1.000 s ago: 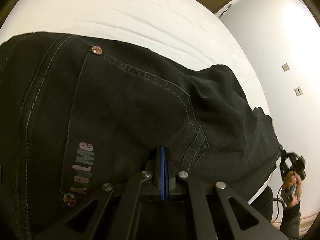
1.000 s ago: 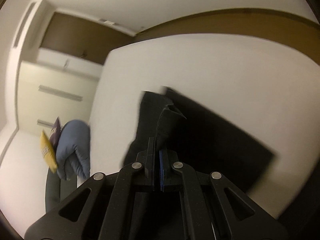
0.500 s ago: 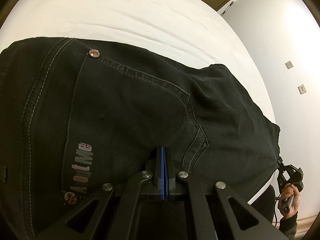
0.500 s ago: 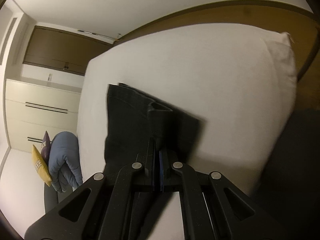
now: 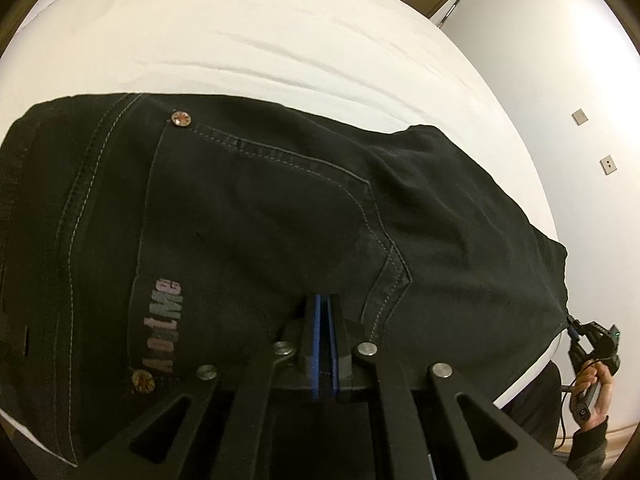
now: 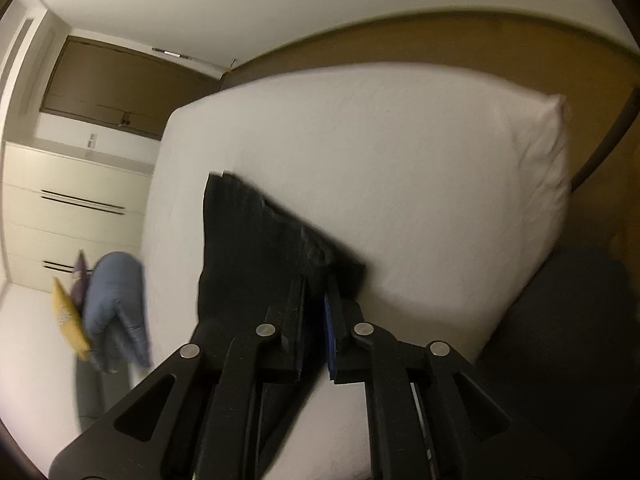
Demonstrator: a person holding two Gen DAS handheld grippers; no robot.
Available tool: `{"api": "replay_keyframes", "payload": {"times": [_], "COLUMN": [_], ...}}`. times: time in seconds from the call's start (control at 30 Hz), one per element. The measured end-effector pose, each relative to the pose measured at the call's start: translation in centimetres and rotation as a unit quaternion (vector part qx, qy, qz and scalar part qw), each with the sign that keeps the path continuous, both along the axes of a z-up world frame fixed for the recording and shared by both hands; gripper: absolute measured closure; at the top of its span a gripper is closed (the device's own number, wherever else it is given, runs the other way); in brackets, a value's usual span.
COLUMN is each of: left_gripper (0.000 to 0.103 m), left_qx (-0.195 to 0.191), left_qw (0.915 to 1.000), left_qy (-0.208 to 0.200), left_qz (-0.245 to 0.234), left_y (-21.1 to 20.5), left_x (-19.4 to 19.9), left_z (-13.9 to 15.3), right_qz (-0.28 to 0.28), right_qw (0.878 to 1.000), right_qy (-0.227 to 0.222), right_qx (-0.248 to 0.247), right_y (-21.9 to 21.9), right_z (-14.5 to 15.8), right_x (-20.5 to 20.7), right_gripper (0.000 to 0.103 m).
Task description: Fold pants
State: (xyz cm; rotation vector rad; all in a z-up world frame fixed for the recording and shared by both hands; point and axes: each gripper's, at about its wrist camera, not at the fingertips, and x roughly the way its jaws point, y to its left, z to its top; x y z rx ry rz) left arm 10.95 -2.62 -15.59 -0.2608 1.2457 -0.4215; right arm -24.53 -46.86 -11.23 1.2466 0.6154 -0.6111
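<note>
The left tongs [image 5: 325, 312] are pinched shut on the black jeans [image 5: 260, 216] lying on the white bed [image 5: 240, 32]. The right tongs [image 6: 316, 300] stand narrowly parted around the hem; it may slip free and spoil the fold.

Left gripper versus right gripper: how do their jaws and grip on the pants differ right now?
The left gripper has its jaws pressed together at the seat end, by the back pocket; the right gripper shows a gap, with dark cloth between its fingers at the leg end. Both are at the same black pants on the white bed.
</note>
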Motion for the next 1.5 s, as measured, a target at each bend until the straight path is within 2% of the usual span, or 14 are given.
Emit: {"api": "replay_keyframes", "payload": {"times": [0.13, 0.2, 0.3, 0.37, 0.43, 0.57, 0.6, 0.63, 0.7, 0.8, 0.93, 1.03, 1.23, 1.5], "left_gripper": [0.079, 0.07, 0.062, 0.062, 0.062, 0.062, 0.063, 0.063, 0.063, 0.063, 0.063, 0.063, 0.063, 0.063], "left_qx": [0.003, 0.005, 0.01, 0.025, 0.031, 0.023, 0.023, 0.024, 0.022, 0.016, 0.017, 0.014, 0.019, 0.019], "left_qw": [0.9999, 0.9998, 0.9996, 0.9992, 0.9988, 0.9992, 0.9991, 0.999, 0.999, 0.9994, 0.9993, 0.9994, 0.9993, 0.9994], "left_qy": [-0.011, -0.02, -0.025, -0.025, -0.028, -0.024, -0.025, -0.027, -0.029, -0.028, -0.029, -0.026, -0.026, -0.026], "left_qz": [-0.004, -0.004, -0.01, -0.02, -0.025, -0.024, -0.025, -0.027, -0.025, -0.015, -0.017, -0.016, -0.017, -0.014], "left_y": [-0.6, -1.0, -1.7, -2.3, -2.4, -1.3, -1.2, -1.1, -1.0, -0.9, -0.6, -0.5, -0.9, -1.2], "left_x": [-0.6, -0.9, -1.5, -1.9, -2.1, -2.6, -2.7, -2.9, -2.9, -3.0, -3.0, -3.0, -2.9, -2.9], "left_z": [0.6, 1.1, 1.3, 1.0, 1.0, 0.9, 0.8, 0.8, 0.6, 0.4, 0.4, 0.3, 0.3, 0.3], "right_qz": [-0.039, -0.01, 0.087, 0.171, 0.239, 0.295, 0.295, 0.292, 0.284, 0.281, 0.277, 0.282, 0.278, 0.267], "right_qw": [0.997, 0.998, 0.994, 0.984, 0.968, 0.945, 0.943, 0.942, 0.944, 0.944, 0.936, 0.934, 0.929, 0.928], "right_qy": [0.04, 0.022, -0.006, -0.029, -0.054, -0.066, -0.068, -0.065, -0.055, -0.067, -0.08, -0.07, -0.039, -0.049], "right_qx": [-0.043, -0.063, -0.071, -0.029, 0.056, 0.124, 0.137, 0.15, 0.157, 0.163, 0.202, 0.209, 0.242, 0.255], "right_y": [0.0, 0.6, 3.6, 7.0, 10.7, 16.4, 16.9, 17.5, 18.2, 19.1, 20.6, 21.5, 23.0, 24.1], "right_z": [2.9, 4.6, 6.5, 6.1, 4.2, 1.3, 0.6, -0.2, -1.1, -2.0, -3.7, -4.4, -6.9, -8.1], "right_x": [-1.3, -0.4, 3.5, 6.9, 9.7, 10.9, 10.9, 10.6, 9.9, 9.2, 8.7, 9.1, 10.6, 11.4], "right_gripper": [0.095, 0.095, 0.095, 0.095, 0.095, 0.09, 0.08, 0.062, 0.041, 0.041, 0.055, 0.059, 0.059, 0.059]}}
